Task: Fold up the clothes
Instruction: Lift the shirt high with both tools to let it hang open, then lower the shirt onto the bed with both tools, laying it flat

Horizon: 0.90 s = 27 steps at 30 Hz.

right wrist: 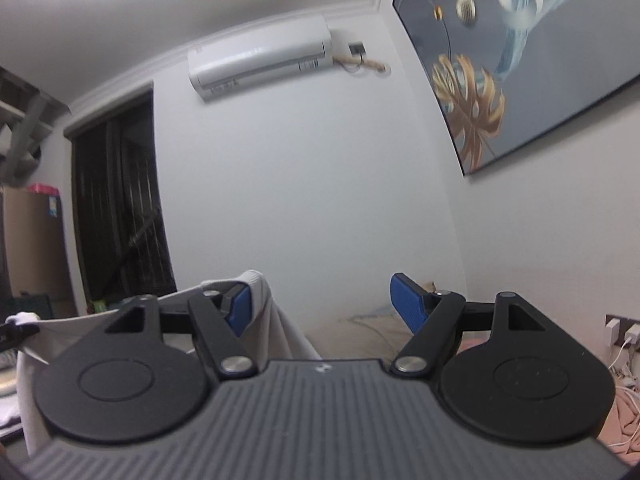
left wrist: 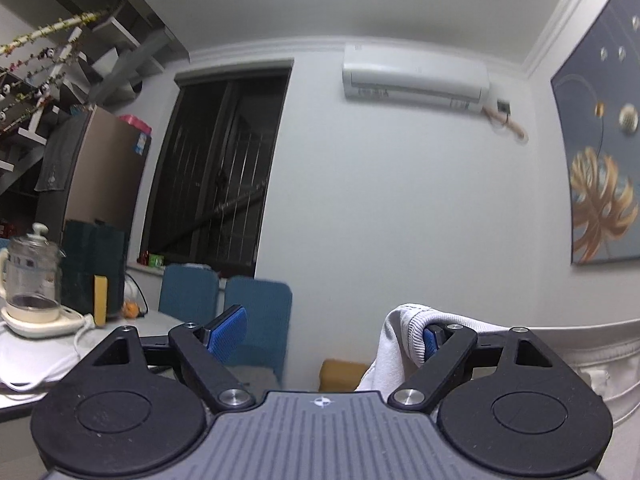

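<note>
Only the left wrist view shows us the glass kettle (left wrist: pixel 30 276) and blue chairs (left wrist: pixel 256 312); only the right wrist view shows wall sockets (right wrist: pixel 624 330). Left gripper (left wrist: pixel 328 330) — jaws wide, white garment (left wrist: pixel 404 340) draped over its right finger. Right gripper (right wrist: pixel 324 306) — jaws wide, the garment hooked over its left finger, raised.

The garment (left wrist: pixel 404 344) is white with a ribbed hem. Both grippers, left (left wrist: pixel 328 336) and right (right wrist: pixel 320 308), are black with ridged blue pads (left wrist: pixel 228 334) on a grey grooved body. The chairs (left wrist: pixel 256 320) are teal-blue. The wall (left wrist: pixel 400 200) is pale grey-white and the air conditioner (left wrist: pixel 416 78) white. The painting (right wrist: pixel 520 60) is slate blue with a gold leaf and pale blue swirl. The kettle (left wrist: pixel 32 280) is clear glass on a cream base.
</note>
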### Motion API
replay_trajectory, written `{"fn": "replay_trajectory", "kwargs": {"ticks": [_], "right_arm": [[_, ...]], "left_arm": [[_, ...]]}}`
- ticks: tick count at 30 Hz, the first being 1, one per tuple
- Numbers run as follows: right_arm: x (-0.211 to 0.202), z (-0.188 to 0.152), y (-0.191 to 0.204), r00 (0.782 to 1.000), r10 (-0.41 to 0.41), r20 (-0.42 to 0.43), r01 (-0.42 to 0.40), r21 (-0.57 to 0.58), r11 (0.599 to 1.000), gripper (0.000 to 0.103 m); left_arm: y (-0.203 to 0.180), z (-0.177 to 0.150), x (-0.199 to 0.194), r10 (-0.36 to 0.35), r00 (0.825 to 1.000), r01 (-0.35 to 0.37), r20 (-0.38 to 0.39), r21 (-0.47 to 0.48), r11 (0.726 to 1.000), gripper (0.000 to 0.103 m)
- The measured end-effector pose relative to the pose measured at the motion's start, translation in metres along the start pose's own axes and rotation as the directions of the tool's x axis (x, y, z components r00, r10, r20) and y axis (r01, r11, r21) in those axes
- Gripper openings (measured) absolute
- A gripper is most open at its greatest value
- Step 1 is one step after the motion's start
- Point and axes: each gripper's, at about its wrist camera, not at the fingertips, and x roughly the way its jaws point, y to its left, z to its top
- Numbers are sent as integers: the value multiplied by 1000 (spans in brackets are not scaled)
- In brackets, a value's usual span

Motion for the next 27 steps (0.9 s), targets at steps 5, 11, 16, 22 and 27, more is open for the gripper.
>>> {"fn": "replay_trajectory", "kwargs": {"ticks": [5, 11, 16, 22, 27], "right_arm": [[108, -49, -12, 994, -39, -105, 40, 5, 999, 74], [255, -127, -14, 978, -122, -167, 115, -50, 992, 74], [382, -230, -31, 953, -180, -243, 151, -130, 980, 74], [498, -377, -65, 866, -206, -455, 147, -161, 976, 72], [545, -460, -82, 747, -127, -653, 86, -95, 992, 72]], "left_arm": [[-22, -61, 115, 73, 996, -69, -59, 69, 995, 86], [-49, -149, 276, 116, 986, -103, -121, 108, 989, 89], [-56, -275, 424, 89, 952, -56, -291, 118, 991, 90], [-53, -446, 558, 63, 828, 22, -557, 145, 989, 90], [-48, -528, 600, 33, 691, 87, -722, 129, 988, 89]]}}
